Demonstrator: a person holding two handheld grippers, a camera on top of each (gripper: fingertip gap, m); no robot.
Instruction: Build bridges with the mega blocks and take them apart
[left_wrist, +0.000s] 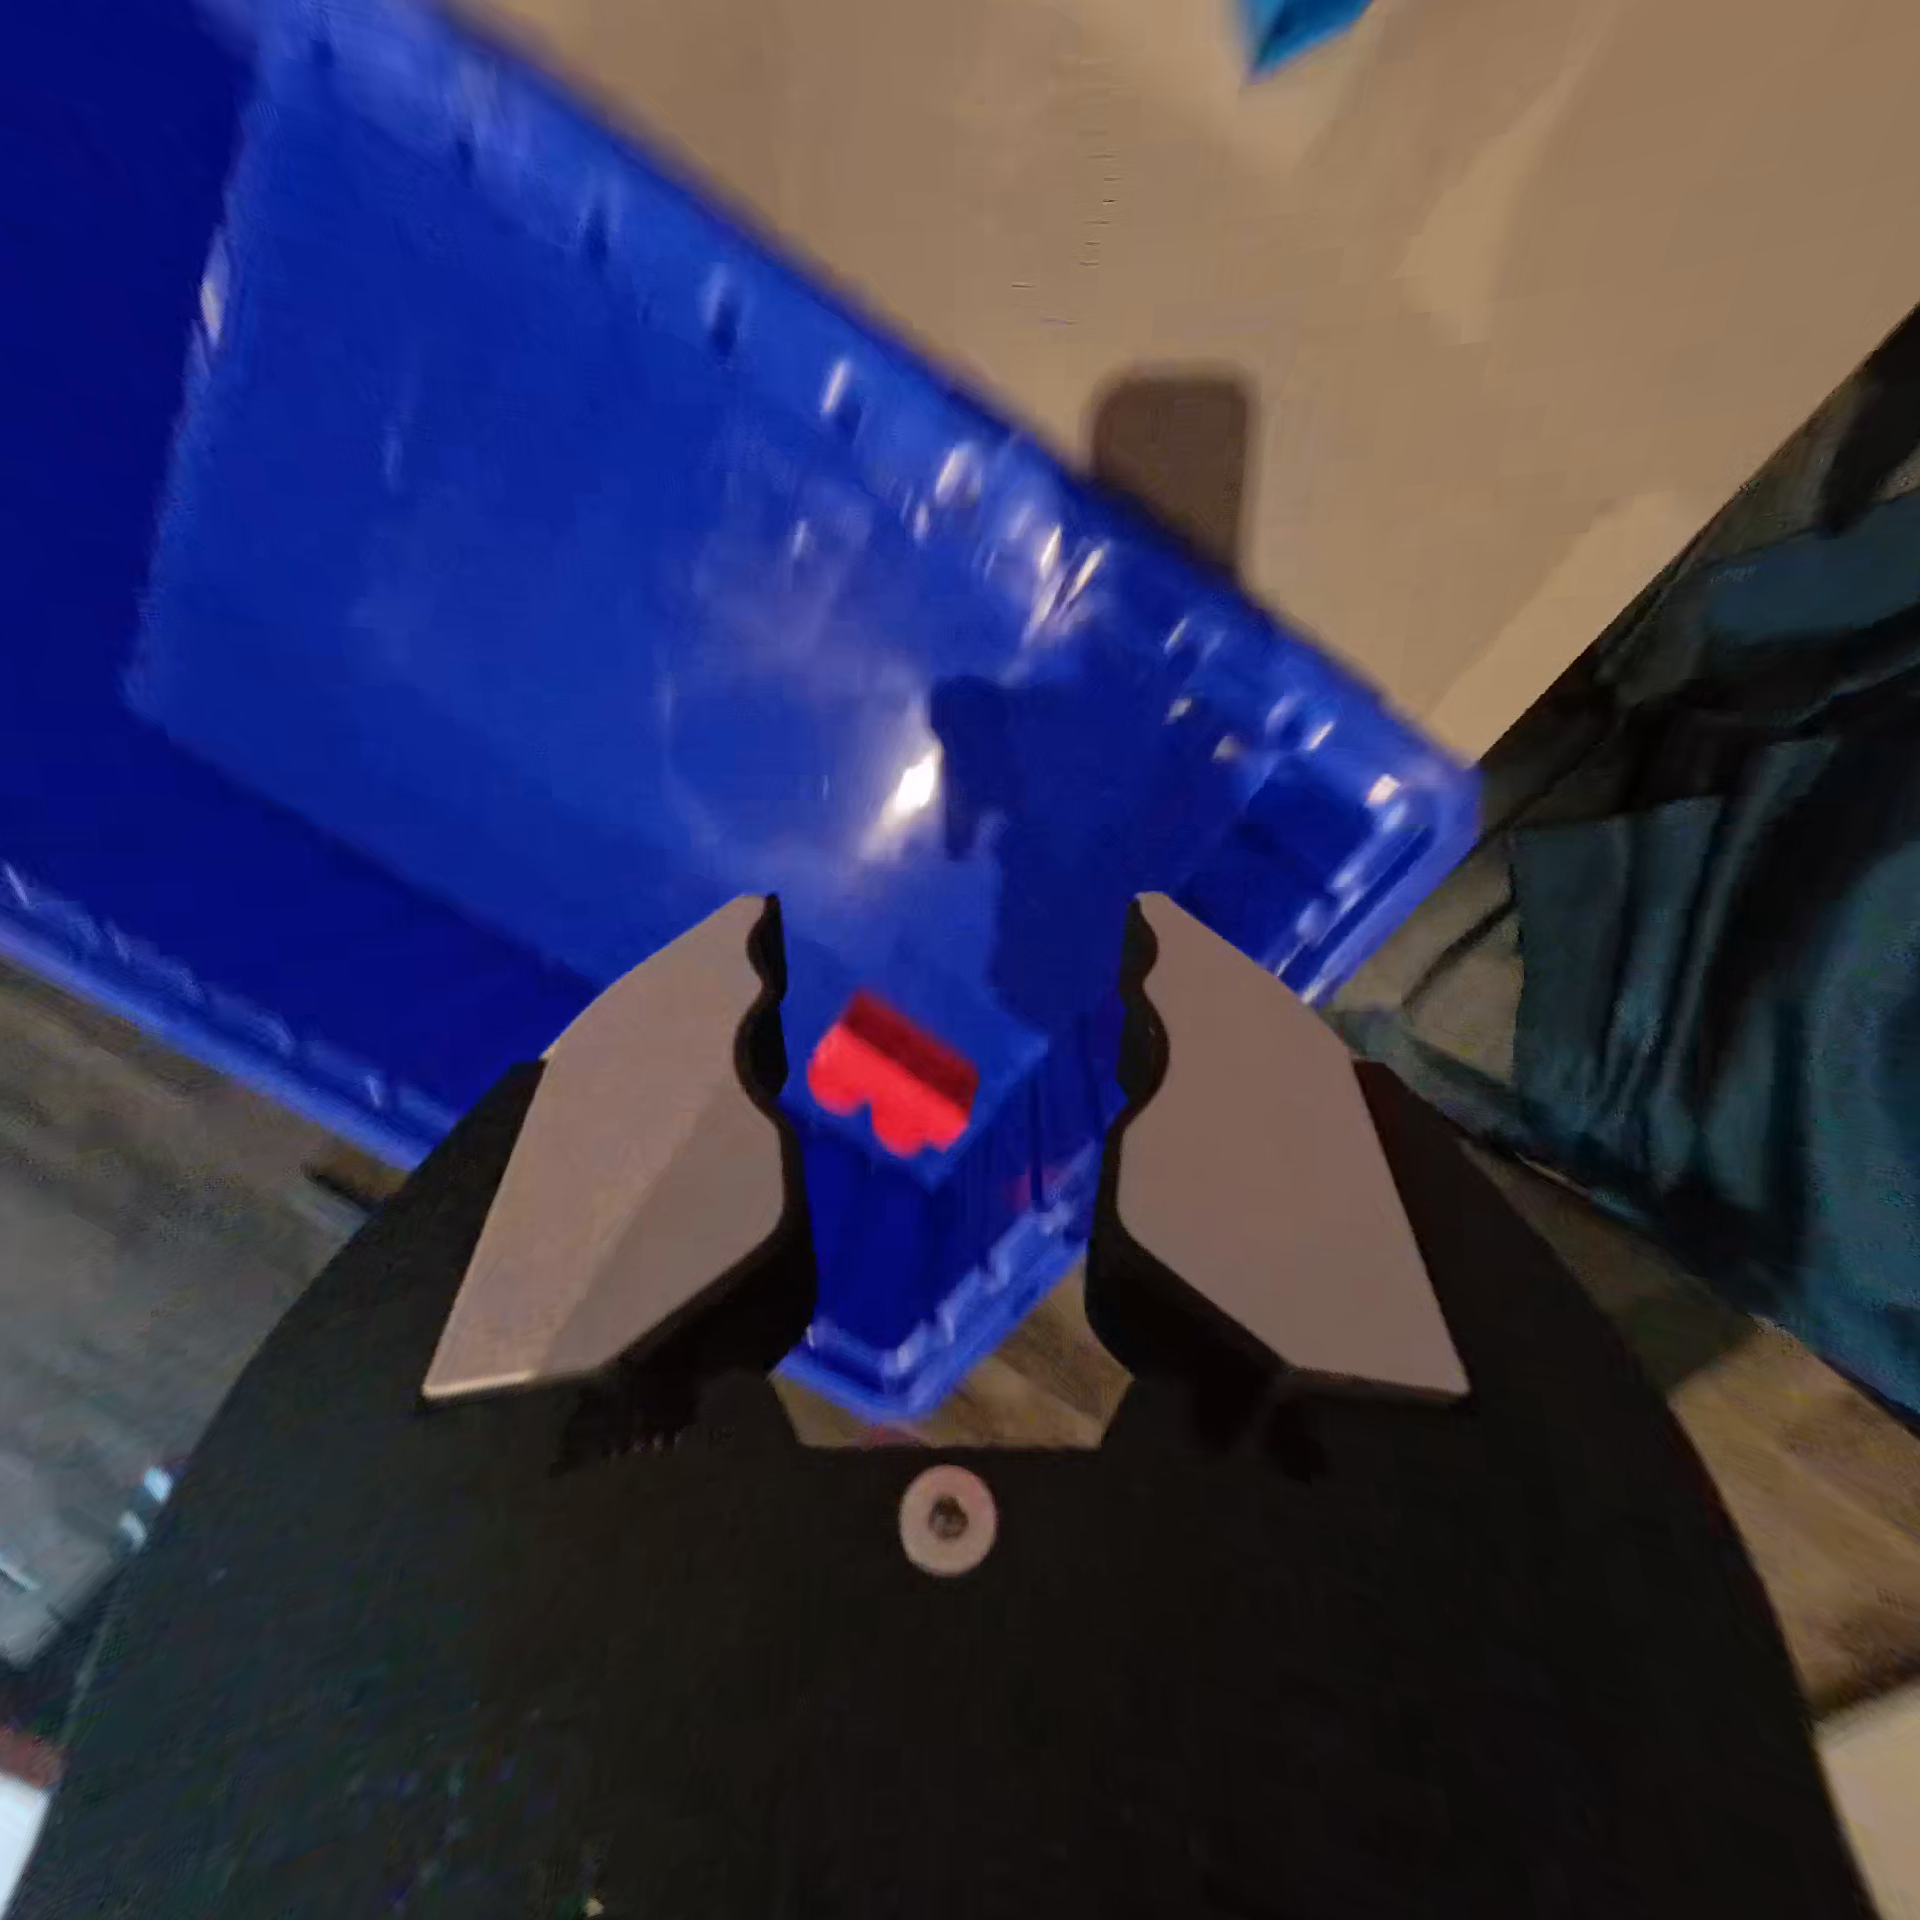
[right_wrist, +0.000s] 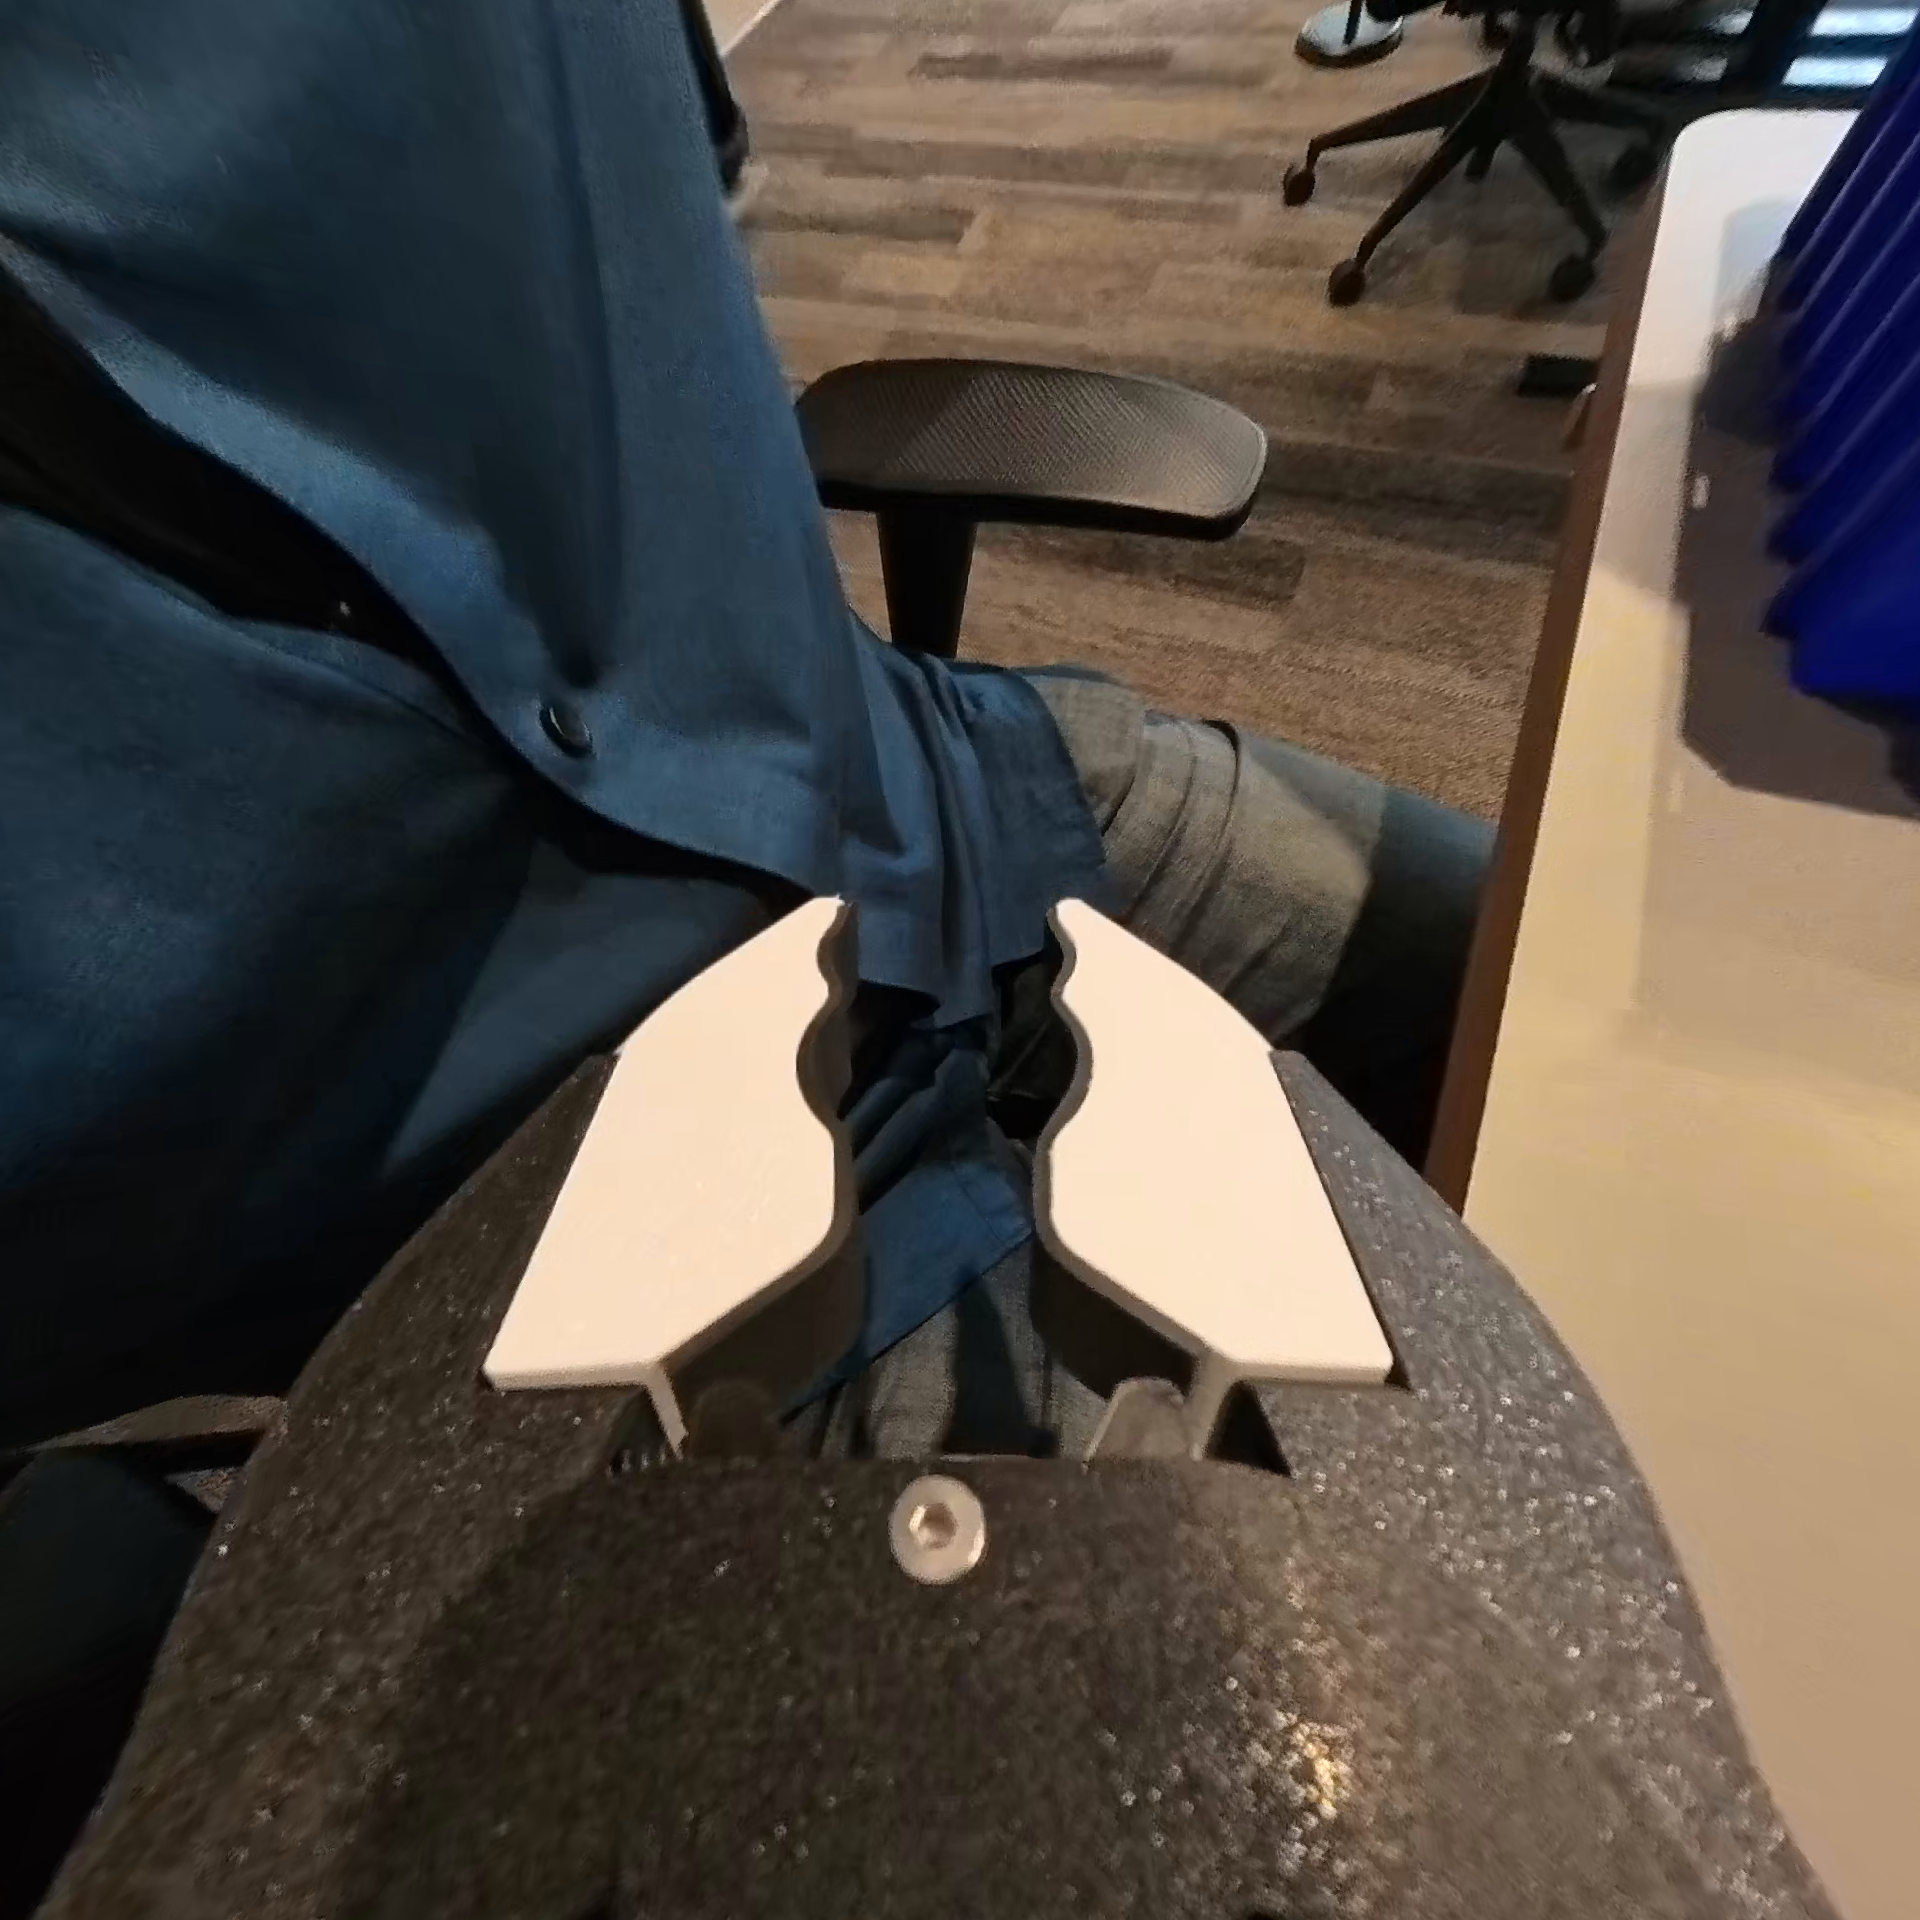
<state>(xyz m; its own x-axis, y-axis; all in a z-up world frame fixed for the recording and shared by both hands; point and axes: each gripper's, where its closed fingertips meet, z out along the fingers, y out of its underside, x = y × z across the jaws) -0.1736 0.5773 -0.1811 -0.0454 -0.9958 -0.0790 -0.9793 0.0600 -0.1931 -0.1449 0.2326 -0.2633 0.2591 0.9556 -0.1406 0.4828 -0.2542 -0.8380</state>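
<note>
In the blurred left wrist view a big blue plastic bin (left_wrist: 520, 571) fills the upper left. One red mega block (left_wrist: 894, 1075) lies in the bin's near corner. My left gripper (left_wrist: 951, 914) is open, and that corner with the red block shows between its fingers. It holds nothing. My right gripper (right_wrist: 948, 914) is open and empty. It is off the table and points at a seated person's blue shirt (right_wrist: 364, 520) and lap. The blue bin's ribbed side (right_wrist: 1849, 416) shows at the right edge of the right wrist view.
The beige table (right_wrist: 1714, 1039) has a dark wooden edge beside the person's knee. A black chair armrest (right_wrist: 1039, 447) and an office chair base (right_wrist: 1475, 156) stand over the striped floor. A dark flat object (left_wrist: 1169, 457) lies on the table behind the bin. The tips of one gripper are about 35 centimeters away from the tips of the other.
</note>
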